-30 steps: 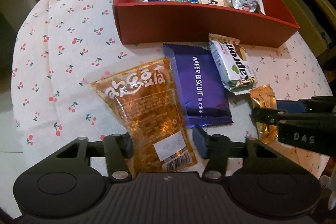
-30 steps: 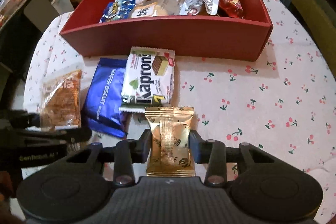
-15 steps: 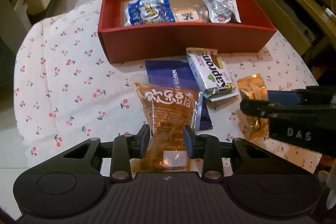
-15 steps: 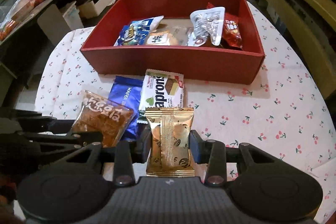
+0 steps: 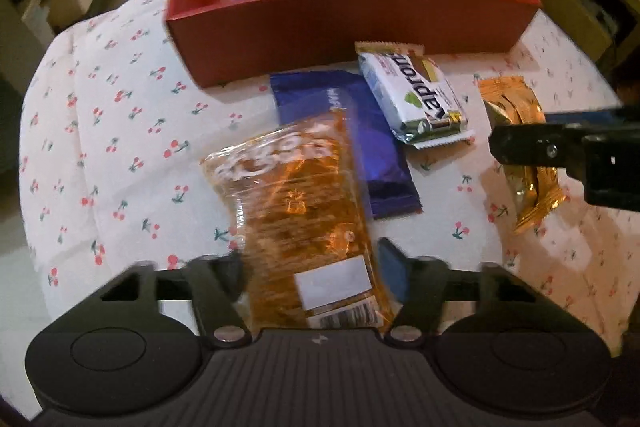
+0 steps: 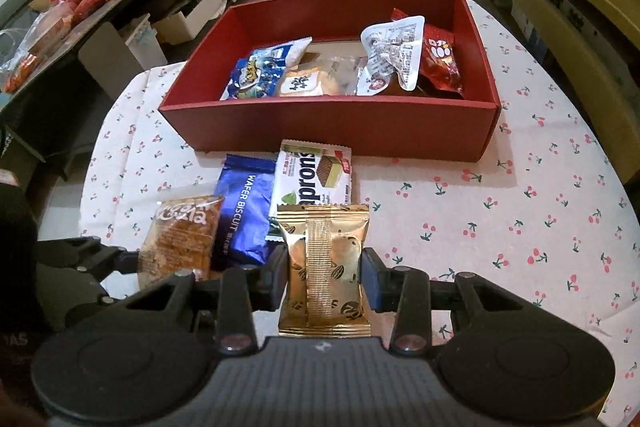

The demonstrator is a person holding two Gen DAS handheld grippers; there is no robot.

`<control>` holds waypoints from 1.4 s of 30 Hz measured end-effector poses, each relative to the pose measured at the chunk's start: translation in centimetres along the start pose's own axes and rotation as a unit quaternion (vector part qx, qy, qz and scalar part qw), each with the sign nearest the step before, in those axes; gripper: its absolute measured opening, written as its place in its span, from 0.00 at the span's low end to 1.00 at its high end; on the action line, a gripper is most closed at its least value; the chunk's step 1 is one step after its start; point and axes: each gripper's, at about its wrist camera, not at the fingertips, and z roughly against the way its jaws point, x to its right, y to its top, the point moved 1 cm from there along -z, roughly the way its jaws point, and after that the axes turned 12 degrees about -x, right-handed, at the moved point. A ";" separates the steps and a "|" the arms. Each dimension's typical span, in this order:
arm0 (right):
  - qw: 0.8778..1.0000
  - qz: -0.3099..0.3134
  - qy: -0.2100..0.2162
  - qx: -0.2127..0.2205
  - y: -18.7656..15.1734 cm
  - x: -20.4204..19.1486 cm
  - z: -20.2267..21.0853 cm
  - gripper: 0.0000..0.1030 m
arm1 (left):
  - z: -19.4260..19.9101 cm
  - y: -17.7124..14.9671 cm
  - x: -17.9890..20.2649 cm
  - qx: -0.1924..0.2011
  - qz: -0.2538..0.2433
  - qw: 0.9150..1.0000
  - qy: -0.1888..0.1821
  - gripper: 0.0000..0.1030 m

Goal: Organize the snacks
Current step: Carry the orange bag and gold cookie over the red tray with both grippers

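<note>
Snacks first: in my left view the orange snack pack (image 5: 298,223) sits between my left gripper's (image 5: 316,263) just-widened fingers, right pad clear. In my right view the right gripper (image 6: 325,273) pinches the gold packet (image 6: 325,267), ready for the red box (image 6: 332,127) beyond.

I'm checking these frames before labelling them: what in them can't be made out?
- Orange snack bag, left wrist view: motion blur smears its printing; whether the left gripper's jaws press it is unclear.
- Purple wafer biscuit pack, left wrist view: partly hidden under the orange bag.
- Red box, both views: floor near its front wall hidden by that wall.
- Gold packet, right wrist view: lower end cut off by the right gripper's body.
</note>
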 end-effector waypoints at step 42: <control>0.994 -0.051 0.016 0.100 11.1 1.3 1.0 0.46 | 5.8 12.4 -2.6 0.119 0.049 0.989 -0.071 0.36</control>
